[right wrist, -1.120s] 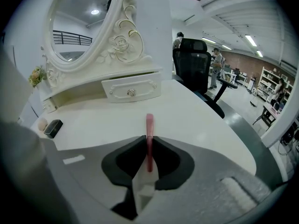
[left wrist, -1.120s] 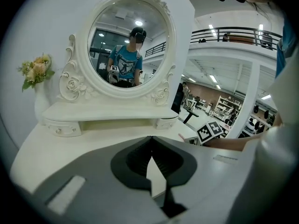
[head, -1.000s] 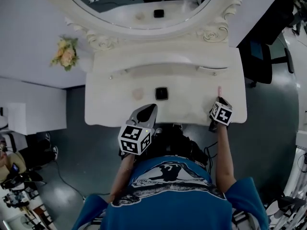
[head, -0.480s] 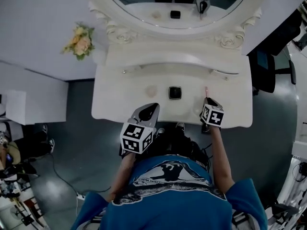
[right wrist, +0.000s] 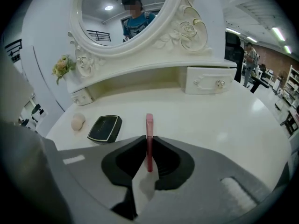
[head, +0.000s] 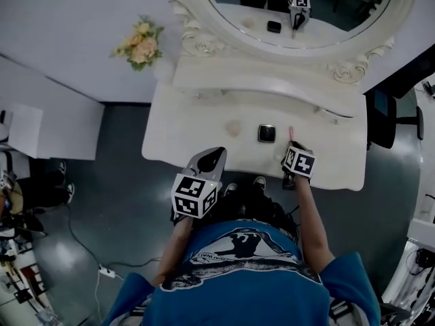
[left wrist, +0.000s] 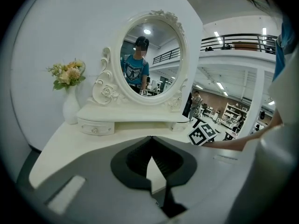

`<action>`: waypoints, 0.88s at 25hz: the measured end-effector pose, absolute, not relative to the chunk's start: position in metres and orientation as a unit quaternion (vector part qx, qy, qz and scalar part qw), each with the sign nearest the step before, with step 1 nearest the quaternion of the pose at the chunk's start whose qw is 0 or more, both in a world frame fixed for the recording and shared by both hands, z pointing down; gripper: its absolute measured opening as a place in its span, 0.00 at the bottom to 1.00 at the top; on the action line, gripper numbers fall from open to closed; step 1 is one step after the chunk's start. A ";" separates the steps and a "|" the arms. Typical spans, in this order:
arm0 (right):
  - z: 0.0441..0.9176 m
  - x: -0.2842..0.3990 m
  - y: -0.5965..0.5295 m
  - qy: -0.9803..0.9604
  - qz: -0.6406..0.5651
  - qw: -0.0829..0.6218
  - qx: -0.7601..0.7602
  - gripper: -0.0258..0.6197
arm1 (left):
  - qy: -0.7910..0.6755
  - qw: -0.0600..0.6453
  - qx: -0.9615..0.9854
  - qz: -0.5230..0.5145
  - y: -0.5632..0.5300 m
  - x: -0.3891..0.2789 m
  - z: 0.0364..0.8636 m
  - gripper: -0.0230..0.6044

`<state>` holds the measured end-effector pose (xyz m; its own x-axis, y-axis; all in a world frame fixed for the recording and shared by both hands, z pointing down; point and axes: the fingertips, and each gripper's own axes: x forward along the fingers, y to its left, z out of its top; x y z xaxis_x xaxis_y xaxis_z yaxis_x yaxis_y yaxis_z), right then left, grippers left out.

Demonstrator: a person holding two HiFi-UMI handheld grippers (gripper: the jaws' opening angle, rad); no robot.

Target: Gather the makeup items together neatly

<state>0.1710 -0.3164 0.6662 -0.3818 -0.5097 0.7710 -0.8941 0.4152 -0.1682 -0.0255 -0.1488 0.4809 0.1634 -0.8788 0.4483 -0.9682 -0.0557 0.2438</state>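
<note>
My right gripper (right wrist: pixel 148 139) is shut on a slim pink makeup stick (right wrist: pixel 149 129) that pokes forward out of its jaws over the white dressing table (right wrist: pixel 233 120). In the head view that gripper (head: pixel 293 148) hovers just right of a black square compact (head: pixel 266 133), with the pink stick (head: pixel 291 133) at its tip. The compact (right wrist: pixel 105 128) lies left of the stick, and a beige sponge puff (right wrist: pixel 77 121) lies further left. My left gripper (left wrist: pixel 150 141) is shut with nothing in it, held near the table's front edge (head: pixel 211 156).
An oval mirror (head: pixel 306 5) in an ornate white frame stands at the back, above a shelf with small drawers (right wrist: pixel 208 83). A white vase of flowers (head: pixel 139 45) sits at the table's far left. Dark floor with a cable lies left of the table.
The right gripper has carried the pink stick leftward, closer to the black compact. The head view has shifted, so the table now sits further right. The left gripper has stayed put.
</note>
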 end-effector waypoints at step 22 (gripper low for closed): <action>0.594 0.131 -0.268 -0.857 0.236 0.220 0.402 0.31 | -0.635 0.242 0.730 0.069 -0.105 -0.058 0.479 0.06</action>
